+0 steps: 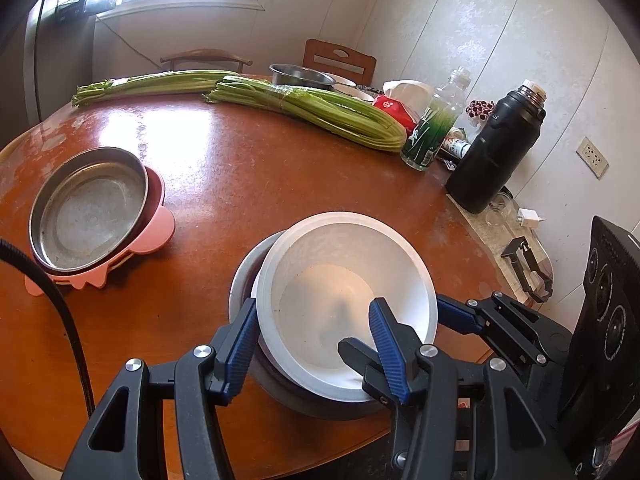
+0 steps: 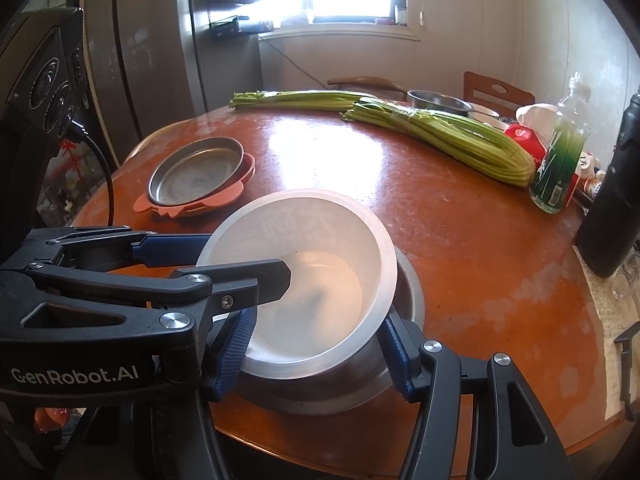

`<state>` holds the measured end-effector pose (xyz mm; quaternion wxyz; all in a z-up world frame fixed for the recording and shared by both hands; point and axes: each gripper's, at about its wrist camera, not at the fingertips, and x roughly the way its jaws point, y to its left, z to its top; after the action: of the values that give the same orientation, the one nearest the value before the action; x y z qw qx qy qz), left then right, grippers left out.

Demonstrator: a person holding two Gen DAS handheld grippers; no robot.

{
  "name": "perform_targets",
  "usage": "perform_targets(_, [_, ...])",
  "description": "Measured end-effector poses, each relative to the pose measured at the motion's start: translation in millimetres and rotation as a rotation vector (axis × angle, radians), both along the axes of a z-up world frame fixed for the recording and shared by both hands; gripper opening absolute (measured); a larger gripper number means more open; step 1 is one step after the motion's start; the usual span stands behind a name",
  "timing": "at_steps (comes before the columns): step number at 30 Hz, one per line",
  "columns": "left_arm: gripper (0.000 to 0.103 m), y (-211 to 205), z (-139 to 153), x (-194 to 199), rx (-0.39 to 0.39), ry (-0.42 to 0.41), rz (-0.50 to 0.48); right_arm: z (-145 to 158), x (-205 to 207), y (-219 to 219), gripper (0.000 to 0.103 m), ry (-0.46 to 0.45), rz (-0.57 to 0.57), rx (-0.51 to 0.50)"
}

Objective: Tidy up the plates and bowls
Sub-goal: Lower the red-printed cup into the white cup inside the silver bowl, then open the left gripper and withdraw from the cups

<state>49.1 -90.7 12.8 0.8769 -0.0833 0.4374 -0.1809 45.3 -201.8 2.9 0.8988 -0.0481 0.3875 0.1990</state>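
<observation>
The white bowl [image 1: 346, 308] is nested, tilted, in the metal bowl [image 2: 404, 364]; a metal plate [image 1: 90, 210] is stacked on the pink plate [image 1: 162, 222]; the left gripper [image 1: 312, 344] straddles the white bowl's rim, spread; the right gripper [image 2: 316, 354] flanks both bowls, spread; far dishes [image 1: 302, 76] appear unsorted.

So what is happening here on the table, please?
A person is sorting dishes with two handheld tools. Both are at a white bowl that sits tilted inside a metal bowl near the table edge. The left tool straddles the white bowl's rim, one finger inside, one outside. The right tool spans the bowls from outside. Further left, a metal plate rests on a pink plate.
</observation>
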Motion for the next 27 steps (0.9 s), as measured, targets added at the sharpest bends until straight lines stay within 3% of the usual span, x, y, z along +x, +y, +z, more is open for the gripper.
perform_targets(27, [0.055,11,5,-2,0.005,-0.026,0.037,1,2,-12,0.062,-0.006,-0.041,0.017])
